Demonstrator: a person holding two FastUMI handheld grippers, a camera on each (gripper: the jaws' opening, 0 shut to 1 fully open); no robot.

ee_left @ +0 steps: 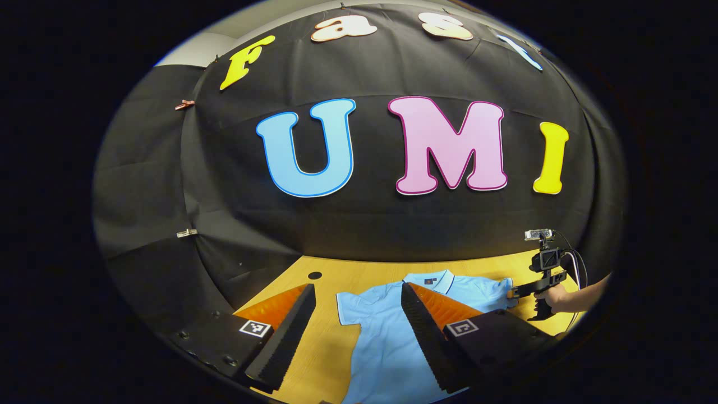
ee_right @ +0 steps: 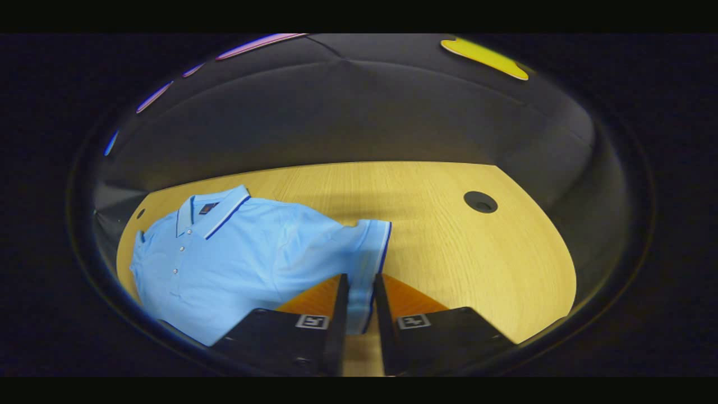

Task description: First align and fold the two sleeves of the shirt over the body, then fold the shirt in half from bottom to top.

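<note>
A light blue polo shirt (ee_left: 387, 336) lies flat on the wooden table (ee_left: 336, 275), collar toward the booth wall, buttons up. My left gripper (ee_left: 357, 286) stands wide open over the shirt's near sleeve (ee_left: 349, 307), nothing between its fingers. Farther off, the right gripper (ee_left: 513, 293), held by a hand (ee_left: 555, 297), meets the shirt's other sleeve. In the right gripper view the shirt (ee_right: 241, 252) spreads to the left, and the striped cuff of that sleeve (ee_right: 367, 252) runs down between the close-set fingers of my right gripper (ee_right: 360, 278).
A round dark hole (ee_right: 481, 201) sits in the table (ee_right: 449, 252) to the right of the shirt, and another hole (ee_left: 314, 275) near the wall in the left gripper view. The black cloth wall curves around the table's far edge.
</note>
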